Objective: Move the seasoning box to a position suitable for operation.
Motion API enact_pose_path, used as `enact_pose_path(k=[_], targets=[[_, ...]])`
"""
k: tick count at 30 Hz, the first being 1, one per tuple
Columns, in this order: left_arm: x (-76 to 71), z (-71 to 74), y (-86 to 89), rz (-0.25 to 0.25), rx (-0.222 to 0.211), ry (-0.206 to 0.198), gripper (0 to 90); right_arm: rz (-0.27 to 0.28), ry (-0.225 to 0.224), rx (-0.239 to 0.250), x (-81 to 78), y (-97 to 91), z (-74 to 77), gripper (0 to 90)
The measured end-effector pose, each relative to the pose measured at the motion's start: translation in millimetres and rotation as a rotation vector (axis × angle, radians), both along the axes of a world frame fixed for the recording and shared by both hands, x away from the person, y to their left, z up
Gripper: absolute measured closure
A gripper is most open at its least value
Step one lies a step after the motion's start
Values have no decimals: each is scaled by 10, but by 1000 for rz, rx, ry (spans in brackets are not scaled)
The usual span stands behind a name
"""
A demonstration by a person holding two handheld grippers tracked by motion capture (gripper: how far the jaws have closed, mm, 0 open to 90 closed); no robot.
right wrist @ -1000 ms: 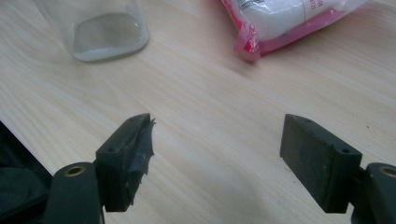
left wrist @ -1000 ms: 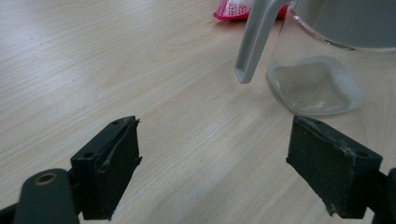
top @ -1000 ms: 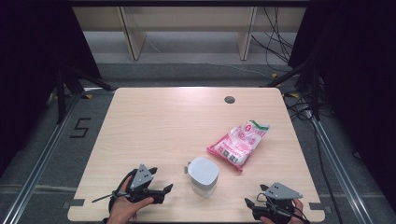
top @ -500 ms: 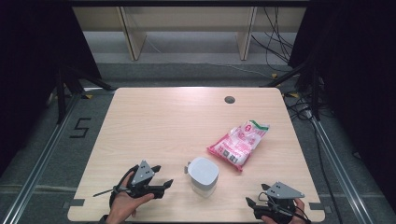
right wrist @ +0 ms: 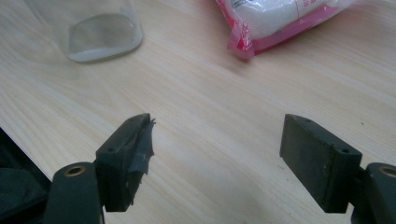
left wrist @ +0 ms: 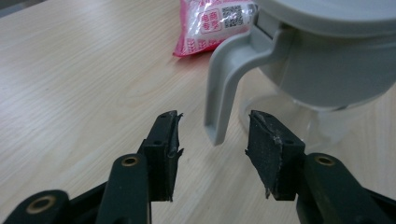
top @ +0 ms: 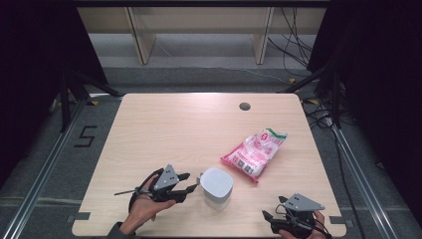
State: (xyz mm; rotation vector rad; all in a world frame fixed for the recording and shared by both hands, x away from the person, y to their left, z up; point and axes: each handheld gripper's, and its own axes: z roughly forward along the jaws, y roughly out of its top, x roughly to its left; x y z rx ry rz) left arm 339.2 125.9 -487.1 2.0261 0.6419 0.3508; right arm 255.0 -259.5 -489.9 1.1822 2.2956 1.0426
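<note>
A clear jug with a grey lid point(top: 217, 186) stands near the table's front edge, its grey handle point(left wrist: 224, 79) pointing left. My left gripper point(top: 191, 183) has reached the handle. Its jaws have just been closing and stand either side of the handle's lower end, with gaps still showing beside both pads point(left wrist: 271, 144). A pink and white bag point(top: 255, 153) lies to the right of and behind the jug. My right gripper point(top: 271, 221) rests at the front right corner, jaws wide apart over bare wood. From it I see the jug's glass base point(right wrist: 100, 35) and the bag point(right wrist: 280, 18).
The wooden table point(top: 174, 129) has a round cable hole point(top: 244, 106) near its far edge. Beyond the table are shelf legs and cables on the floor; dark curtains hang on both sides.
My left gripper has moved right to the jug's handle and its jaws have narrowed around it. The right gripper, jug and bag have kept still.
</note>
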Motion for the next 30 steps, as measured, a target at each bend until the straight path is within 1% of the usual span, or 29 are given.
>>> enact_pose_path(k=[1, 2, 3, 4, 5, 6, 7, 8, 9, 10, 11, 12, 14, 16, 18, 19, 21, 23, 24, 25, 26, 27, 28, 29, 30], targets=[[26, 0, -29, -11, -5, -10, 563, 4, 3, -2, 3, -2, -1, 262], [53, 7, -48, -22, 10, -14, 572, 16, -6, -3, 15, -6, -14, 262], [73, 5, -78, -32, -1, -12, 583, 20, -3, -9, 17, -10, -10, 262], [89, 0, -110, -30, -5, -14, 587, 9, -13, -9, 11, -9, -9, 262], [113, -7, -135, -33, 0, -17, 588, 1, 0, -4, 4, -4, 1, 262], [129, -18, -167, -33, -14, -18, 595, 7, 5, 5, 10, 0, -9, 262], [145, -19, -188, -43, -13, -14, 611, 11, -6, -11, 14, -7, -13, 262], [165, -24, -205, -49, -8, -17, 634, 7, -4, -7, 11, -5, -10, 262], [188, -31, -216, -53, 3, -25, 667, -3, 8, -3, 2, 0, -3, 262], [200, -47, -233, -51, -5, -21, 691, 18, 23, 10, 11, -3, -8, 262], [208, -63, -241, -46, -8, -24, 727, 16, 22, 5, 10, -7, -4, 262], [220, -69, -232, -53, 15, -34, 745, 15, 24, 9, 10, -7, -4, 262], [192, -75, -227, -41, 2, -46, 757, 17, 26, 9, 11, -8, -6, 263], [172, -58, -178, -38, -5, -38, 758, 18, 26, 8, 9, -6, -6, 264], [149, -54, -126, -39, -35, -20, 760, 18, 28, 9, 10, -6, -6, 264], [129, -50, -98, -37, -38, -15, 775, 18, 26, 8, 10, -6, -6, 264], [76, -40, -64, -40, -25, -37, 811, 17, 26, 9, 9, -6, -6, 264], [62, -32, -72, -38, -19, -53, 826, 19, 28, 8, 11, -3, -8, 264], [71, -28, -84, -32, -16, -59, 823, 19, 2, -10, 20, -4, -23, 264], [92, -29, -97, -40, -14, -59, 822, 10, 18, 1, 13, 7, -14, 264], [108, -31, -108, -45, -14, -49, 820, 4, 10, -9, 7, 5, -9, 264], [111, -33, -120, -34, -2, -56, 821, 2, 12, -7, 4, 6, -5, 264], [103, -40, -136, -36, -3, -55, 824, 1, 13, -6, 3, 6, -5, 264], [96, -32, -133, -32, 15, -62, 827, 11, 19, 4, 12, 6, -13, 264], [93, -33, -131, -32, 13, -61, 827, 2, 12, -2, 7, 3, -19, 264]])
